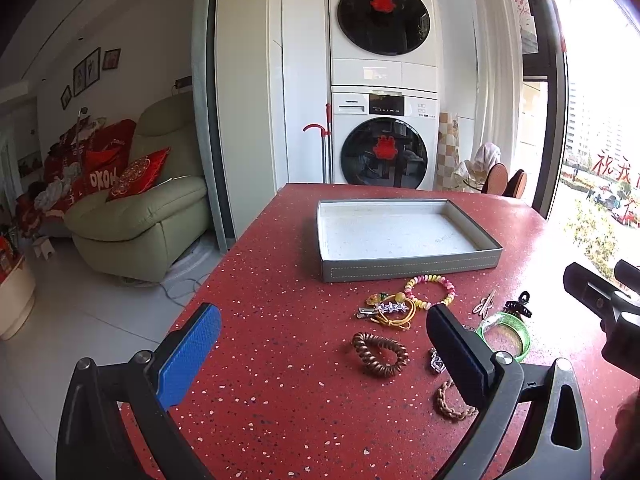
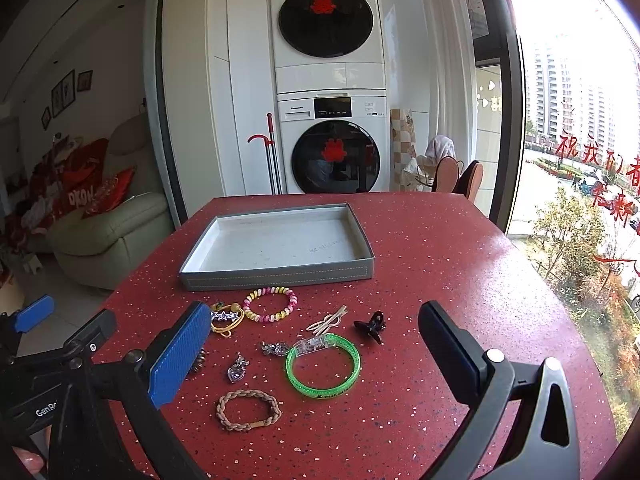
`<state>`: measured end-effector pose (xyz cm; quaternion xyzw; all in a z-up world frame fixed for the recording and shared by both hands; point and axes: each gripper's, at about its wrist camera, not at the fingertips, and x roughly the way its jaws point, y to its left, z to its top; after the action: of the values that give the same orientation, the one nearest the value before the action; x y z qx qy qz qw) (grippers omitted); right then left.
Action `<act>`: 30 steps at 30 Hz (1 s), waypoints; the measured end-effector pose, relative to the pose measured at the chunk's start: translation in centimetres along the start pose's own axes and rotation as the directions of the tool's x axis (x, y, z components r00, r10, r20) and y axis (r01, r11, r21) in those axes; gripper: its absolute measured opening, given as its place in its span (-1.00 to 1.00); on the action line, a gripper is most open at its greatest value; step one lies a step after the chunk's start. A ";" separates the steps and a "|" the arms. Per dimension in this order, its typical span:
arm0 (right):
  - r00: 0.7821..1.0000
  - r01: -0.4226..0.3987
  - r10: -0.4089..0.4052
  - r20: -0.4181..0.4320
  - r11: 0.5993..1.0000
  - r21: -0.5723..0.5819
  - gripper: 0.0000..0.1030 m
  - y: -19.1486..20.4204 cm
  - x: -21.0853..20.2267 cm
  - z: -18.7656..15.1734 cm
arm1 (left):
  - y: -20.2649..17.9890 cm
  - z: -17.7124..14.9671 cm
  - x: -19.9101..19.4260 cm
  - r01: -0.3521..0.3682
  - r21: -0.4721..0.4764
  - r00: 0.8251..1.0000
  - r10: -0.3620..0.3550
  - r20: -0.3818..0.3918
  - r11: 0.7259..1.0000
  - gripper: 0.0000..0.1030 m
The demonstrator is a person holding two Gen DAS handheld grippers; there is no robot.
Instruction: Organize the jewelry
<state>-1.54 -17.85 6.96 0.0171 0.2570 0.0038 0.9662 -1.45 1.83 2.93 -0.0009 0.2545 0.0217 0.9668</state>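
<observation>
Start stage: nothing gripped, both tongs, left [image 1: 324,350] & right [image 2: 316,348], held apart. Jewelry, e.g. bangle [image 2: 323,364], is spread on tabletop [image 2: 440,248] before unfilled tray [image 2: 276,274]. Next: one piece to be pinched, likely bangle.

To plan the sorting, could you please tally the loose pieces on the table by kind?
Bands and coils: 5 (green bangle, braided band, pastel coil, brown coil, yellow elastic)
Clips: 4 (star clip, beige clip, black claw clip, clear clip)
Silver charms: 2
Total: 11
</observation>
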 end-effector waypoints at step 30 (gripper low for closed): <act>1.000 -0.003 0.003 -0.002 1.000 0.012 1.00 0.4 0.3 -0.3 | -0.2 -0.2 0.4 -0.003 -0.006 1.000 0.003 -0.011 1.000 1.00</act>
<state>-1.43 -17.46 6.55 0.0230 0.2582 0.0036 0.9658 -1.23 1.67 2.57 -0.0033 0.2597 0.0240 0.9654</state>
